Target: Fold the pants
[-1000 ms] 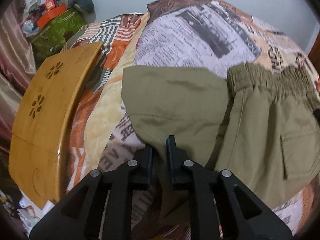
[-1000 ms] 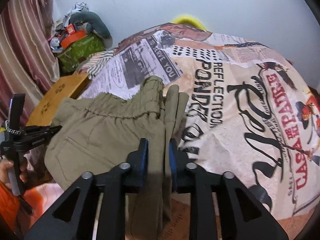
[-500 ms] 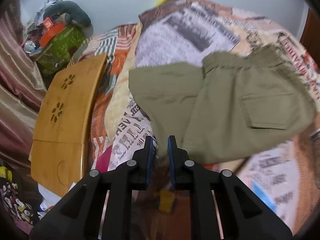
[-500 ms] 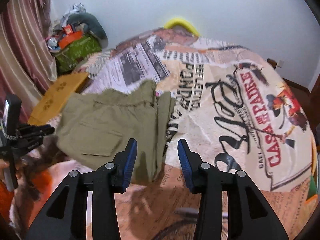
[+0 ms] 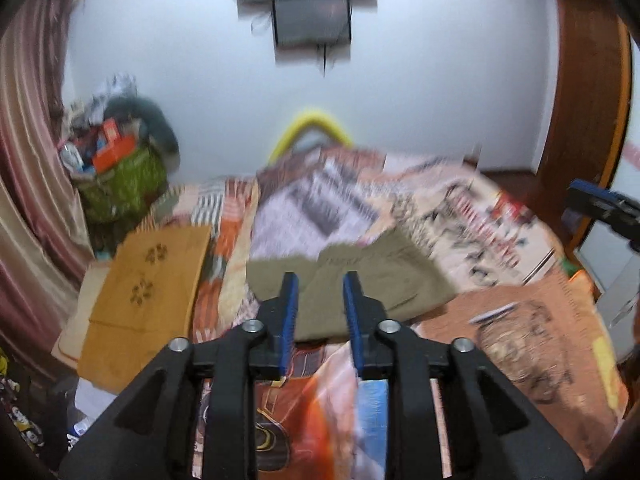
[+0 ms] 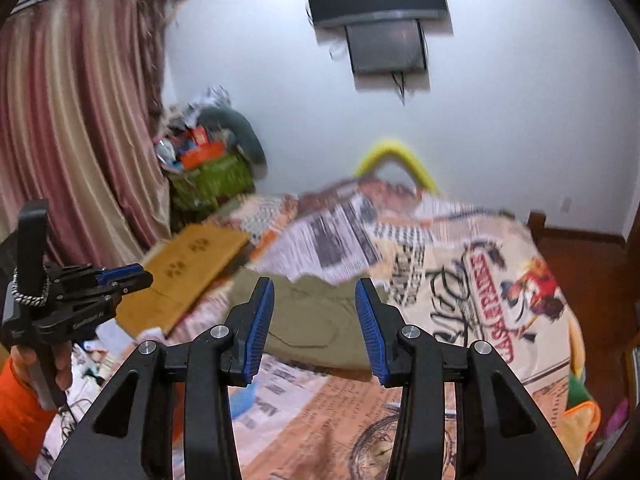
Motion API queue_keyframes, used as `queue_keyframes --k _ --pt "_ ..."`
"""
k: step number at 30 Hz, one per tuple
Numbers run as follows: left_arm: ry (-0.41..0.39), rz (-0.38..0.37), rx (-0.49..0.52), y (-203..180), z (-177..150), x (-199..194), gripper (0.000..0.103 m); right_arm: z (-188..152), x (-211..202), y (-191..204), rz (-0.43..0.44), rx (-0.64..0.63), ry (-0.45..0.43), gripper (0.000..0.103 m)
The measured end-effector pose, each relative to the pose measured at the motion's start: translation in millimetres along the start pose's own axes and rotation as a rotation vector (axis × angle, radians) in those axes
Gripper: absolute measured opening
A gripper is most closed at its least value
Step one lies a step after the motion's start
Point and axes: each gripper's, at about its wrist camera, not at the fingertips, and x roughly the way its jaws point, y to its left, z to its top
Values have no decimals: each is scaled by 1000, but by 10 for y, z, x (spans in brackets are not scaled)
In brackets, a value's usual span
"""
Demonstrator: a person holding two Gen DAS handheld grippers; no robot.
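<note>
A: Where do we stand with the khaki pants (image 5: 360, 280)?

B: They lie in a compact folded bundle on the printed bedspread (image 6: 500, 280), near the edge next to the wooden lap desk (image 5: 148, 280). Our left gripper (image 5: 319, 312) hangs above them with its jaws apart and nothing between them. Our right gripper (image 6: 315, 324) is spread wide too, and empty. Neither touches the cloth.

A: How do we expect the pants to handle if we need another go?

B: We judge them light and soft, a limp woven cotton that sags wherever we do not support it. Not slippery, not fragile. The folded layers will likely slide over each other if we pinch only the top one.

A: So where do we take hold?

B: At a thick edge, we think: the gathered waistband or a folded corner, biting through all the layers at once, one gripper at each end so the bundle stays flat. The blur hides exactly where the waistband lies.

A: Any containers to mind?

B: Only the green bag (image 6: 212, 178) in the far corner by the curtain (image 6: 72, 128), heaped with an orange box and other clutter we cannot make out. It is well apart from the pants.
</note>
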Motion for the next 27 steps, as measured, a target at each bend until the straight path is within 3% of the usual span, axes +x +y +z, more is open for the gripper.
queue_keyframes --k 5,11,18,21,25,27 --pt "-157 -58 -27 -130 33 -888 31 46 -589 273 18 -40 -121 38" --pt "-315 -62 -44 -239 -129 -1756 31 -34 -1243 563 61 -72 -268 38" --pt "-431 -64 -57 -342 -450 -2377 32 -295 -1779 914 62 -108 -401 38" --pt "-456 -73 -69 -355 -559 -2524 40 -388 -1853 989 69 -116 -419 38" --pt "-478 -69 -78 -391 -693 -2642 63 -486 -1890 1031 62 -100 -421 38" --pt "-484 -63 -76 -413 -748 -2673 69 -507 -1874 1037 50 -87 -419 44"
